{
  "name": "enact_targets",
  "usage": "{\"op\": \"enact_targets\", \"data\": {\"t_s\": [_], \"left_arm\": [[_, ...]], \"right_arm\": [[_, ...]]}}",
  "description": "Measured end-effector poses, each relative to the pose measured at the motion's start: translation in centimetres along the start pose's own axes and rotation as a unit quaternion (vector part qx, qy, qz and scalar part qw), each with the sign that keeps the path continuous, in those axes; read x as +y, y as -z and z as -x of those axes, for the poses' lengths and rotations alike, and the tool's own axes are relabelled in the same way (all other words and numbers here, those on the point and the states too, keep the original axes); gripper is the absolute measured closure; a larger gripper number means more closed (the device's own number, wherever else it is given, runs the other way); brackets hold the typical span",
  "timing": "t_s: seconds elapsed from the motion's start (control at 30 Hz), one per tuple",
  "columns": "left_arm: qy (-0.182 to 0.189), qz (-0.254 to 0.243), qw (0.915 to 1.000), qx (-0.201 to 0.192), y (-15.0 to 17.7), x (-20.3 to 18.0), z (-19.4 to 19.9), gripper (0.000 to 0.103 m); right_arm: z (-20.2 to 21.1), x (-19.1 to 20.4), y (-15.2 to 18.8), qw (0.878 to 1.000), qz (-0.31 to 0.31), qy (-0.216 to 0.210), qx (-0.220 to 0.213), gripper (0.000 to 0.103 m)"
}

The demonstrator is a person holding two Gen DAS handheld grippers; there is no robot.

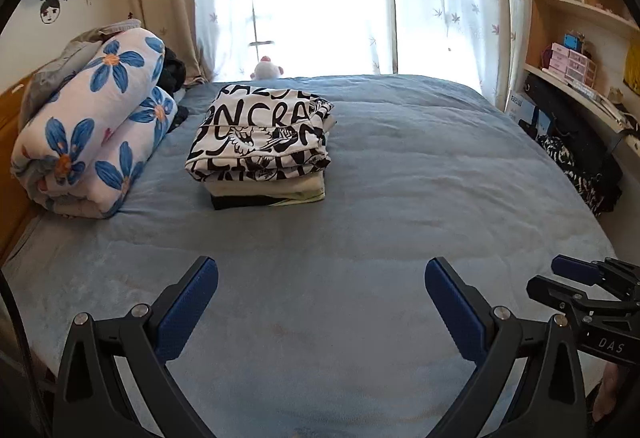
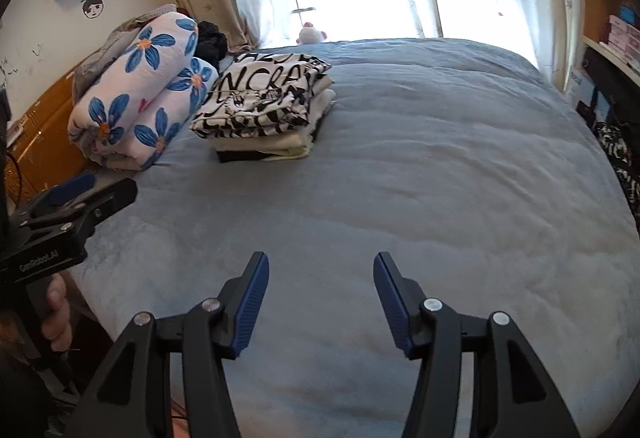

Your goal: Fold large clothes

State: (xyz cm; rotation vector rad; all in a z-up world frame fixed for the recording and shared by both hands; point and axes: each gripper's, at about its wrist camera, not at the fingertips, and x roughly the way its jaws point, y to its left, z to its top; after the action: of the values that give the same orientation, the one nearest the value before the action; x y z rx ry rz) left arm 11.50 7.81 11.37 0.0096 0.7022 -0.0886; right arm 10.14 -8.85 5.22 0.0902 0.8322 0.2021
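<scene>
Left wrist view, folded stack (image 1: 260, 149) mid-bed, bare blue bedspread (image 1: 400, 197) around, left claw (image 1: 320, 298) gaping empty

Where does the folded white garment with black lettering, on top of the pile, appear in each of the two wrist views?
Left wrist view: the folded white garment with black lettering lies centre-left, on the grey-blue bed cover.
Right wrist view: the same garment lies upper left of centre, farther away.
Shared landmark: the rolled white quilt with blue flowers, just left of the pile in both.
</scene>
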Motion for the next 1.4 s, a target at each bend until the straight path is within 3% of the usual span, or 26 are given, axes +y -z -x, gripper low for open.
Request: {"op": "enact_targets", "data": {"t_s": [0.13, 0.37, 0.5, 0.63, 0.87, 1.0, 1.4], "left_arm": [[0.005, 0.015, 0.9998, 0.007, 2.8, -0.5, 0.3, 0.000], [-0.005, 0.051, 0.9965, 0.066, 6.5, -1.1, -1.8, 0.000], [-0.010, 0.048, 0.9954, 0.082, 7.9, -2.3, -2.8, 0.000], [0.012, 0.050, 0.9934, 0.103, 8.7, -3.7, -3.3, 0.000], [0.014, 0.032, 0.9933, 0.110, 9.8, -5.2, -3.0, 0.000], [0.008, 0.033, 0.9933, 0.111, 10.0, -5.1, -2.8, 0.000], [0.003, 0.034, 0.9936, 0.108, 10.6, -5.1, -2.2, 0.001]], "right_arm": [[0.4, -1.2, 2.1, 0.999, -0.032, 0.004, -0.001, 0.046], [0.8, -3.1, 5.1, 0.997, -0.068, 0.029, -0.009, 0.043], [0.3, -4.0, 6.4, 0.996, -0.089, 0.032, 0.001, 0.043], [-0.2, -3.7, 7.6, 0.994, -0.092, 0.056, 0.005, 0.043], [-1.0, -2.4, 9.0, 0.995, -0.083, 0.060, 0.015, 0.042], [-0.8, -1.8, 9.4, 0.995, -0.080, 0.064, 0.009, 0.031], [0.2, -0.3, 9.5, 0.995, -0.058, 0.079, -0.011, 0.031]]}}
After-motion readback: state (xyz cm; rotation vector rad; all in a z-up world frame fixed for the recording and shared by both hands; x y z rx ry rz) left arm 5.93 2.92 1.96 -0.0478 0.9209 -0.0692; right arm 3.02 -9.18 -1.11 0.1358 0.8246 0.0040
